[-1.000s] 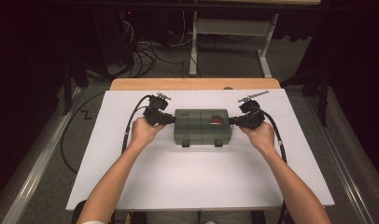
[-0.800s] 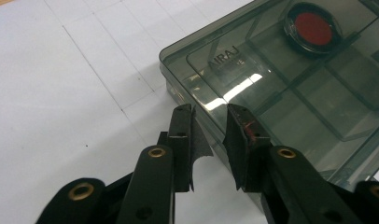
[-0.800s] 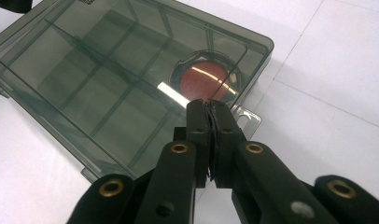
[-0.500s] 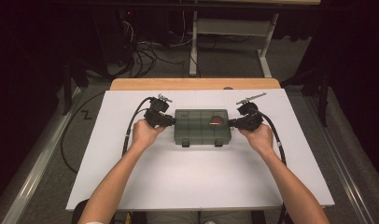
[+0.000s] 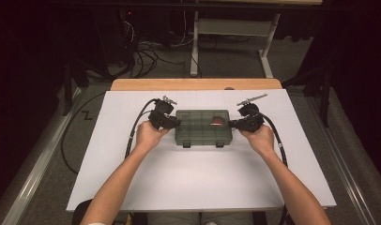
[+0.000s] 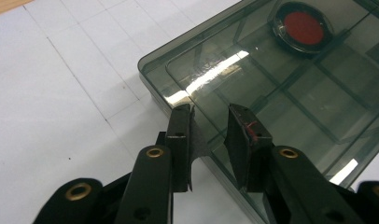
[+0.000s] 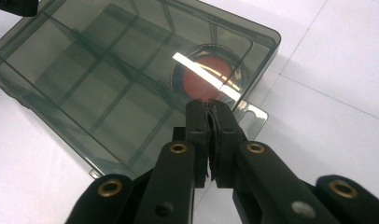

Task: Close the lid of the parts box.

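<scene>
Smoke-grey translucent plastic forms the organiser box (image 5: 203,127), which lies flat with its lid down near the middle of the white table top (image 5: 193,183), its long side running across the table and two small latches facing the person. Inside, dividers split it into compartments, and a round red-centred disc (image 5: 218,122) in a dark ring sits in a compartment toward the box's right end; the same disc shows through the lid in the left gripper view (image 6: 303,27) and in the right gripper view (image 7: 204,77). The left gripper (image 5: 171,123) is at the box's left end, held in the person's left hand (image 5: 148,135), and in its own view (image 6: 209,133) the two black jaws stand a little apart over the near edge of the box (image 6: 271,84), with a clear gap between them; the view does not settle whether either pad touches the lid. The right gripper (image 5: 235,124) is at the box's right end, held in the right hand (image 5: 260,138), and in its own view (image 7: 209,119) the jaws are pressed together with barely a slit between them, their tips over the lid edge just in front of the disc; whether a thin lip of the box (image 7: 108,79) is caught between them cannot be made out. A black cable (image 5: 134,129) curves back from the left gripper along the table.
</scene>
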Demonstrator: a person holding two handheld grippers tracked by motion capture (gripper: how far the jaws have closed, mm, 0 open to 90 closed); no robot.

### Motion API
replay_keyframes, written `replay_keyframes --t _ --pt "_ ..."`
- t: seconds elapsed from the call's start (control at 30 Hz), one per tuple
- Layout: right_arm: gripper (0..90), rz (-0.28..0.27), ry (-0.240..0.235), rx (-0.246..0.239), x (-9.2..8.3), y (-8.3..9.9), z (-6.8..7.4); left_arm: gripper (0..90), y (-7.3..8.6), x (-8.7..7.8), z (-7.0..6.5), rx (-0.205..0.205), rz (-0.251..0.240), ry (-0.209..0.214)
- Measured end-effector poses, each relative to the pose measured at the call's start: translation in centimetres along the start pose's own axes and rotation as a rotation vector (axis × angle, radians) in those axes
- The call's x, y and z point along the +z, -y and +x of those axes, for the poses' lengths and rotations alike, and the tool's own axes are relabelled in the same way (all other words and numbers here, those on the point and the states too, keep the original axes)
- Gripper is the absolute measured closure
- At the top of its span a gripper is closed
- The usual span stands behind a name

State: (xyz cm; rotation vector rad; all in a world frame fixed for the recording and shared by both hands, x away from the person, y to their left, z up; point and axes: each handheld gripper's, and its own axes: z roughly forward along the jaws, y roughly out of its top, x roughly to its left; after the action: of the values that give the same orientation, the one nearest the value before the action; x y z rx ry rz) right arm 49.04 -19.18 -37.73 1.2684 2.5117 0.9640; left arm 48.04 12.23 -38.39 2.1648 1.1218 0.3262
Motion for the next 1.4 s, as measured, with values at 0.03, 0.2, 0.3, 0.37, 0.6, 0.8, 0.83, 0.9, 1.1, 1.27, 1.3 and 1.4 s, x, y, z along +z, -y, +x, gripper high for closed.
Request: replay_keyframes --t 0.03,0.2,0.3,0.37,0.6,0.8,0.83,0.9,1.1,1.27,1.3,1.4 --pt "88.2 -0.002 -0.001 -0.001 0.0 0.0 0.0 70.6 0.0 0.0 0.0 0.002 0.001 0.001" --pt "84.4 -0.006 -0.003 -0.01 0.0 0.0 0.2 69.3 0.0 -0.3 0.1 0.008 -0.001 -0.004" --pt "82.0 -0.016 -0.002 -0.01 -0.1 0.0 0.2 64.6 0.0 -0.6 0.3 -0.001 -0.015 -0.007" --pt "80.4 -0.017 0.001 -0.012 -0.3 -0.1 0.2 60.7 0.0 -0.8 0.3 -0.008 -0.028 -0.011" --pt "74.1 -0.033 -0.016 0.005 -1.0 -0.1 -0.1 47.7 -0.1 -1.5 0.3 -0.016 -0.05 -0.012" --pt "68.6 -0.056 -0.024 0.007 -1.8 0.1 -0.3 40.1 -0.1 -2.2 0.5 -0.027 -0.078 -0.02" --pt "67.9 -0.058 -0.025 0.006 -1.9 0.1 -0.2 39.8 -0.1 -2.3 0.6 -0.031 -0.083 -0.017" --pt "66.4 -0.063 -0.026 0.003 -2.0 0.2 -0.2 38.8 0.0 -2.5 0.6 -0.032 -0.087 -0.019" --pt "62.2 -0.081 -0.027 0.003 -2.5 0.7 -0.3 37.7 0.2 -3.0 0.5 -0.028 -0.1 -0.015" --pt "61.7 -0.086 -0.039 0.0 -3.1 1.1 -0.4 36.8 0.5 -3.5 0.3 -0.025 -0.115 -0.013" --pt "61.5 -0.091 -0.039 -0.001 -3.2 1.2 -0.4 36.3 0.6 -3.6 0.3 -0.025 -0.118 -0.017" --pt "61.2 -0.097 -0.042 0.006 -3.4 1.5 -0.4 35.5 0.8 -3.8 0.2 -0.027 -0.123 -0.019"
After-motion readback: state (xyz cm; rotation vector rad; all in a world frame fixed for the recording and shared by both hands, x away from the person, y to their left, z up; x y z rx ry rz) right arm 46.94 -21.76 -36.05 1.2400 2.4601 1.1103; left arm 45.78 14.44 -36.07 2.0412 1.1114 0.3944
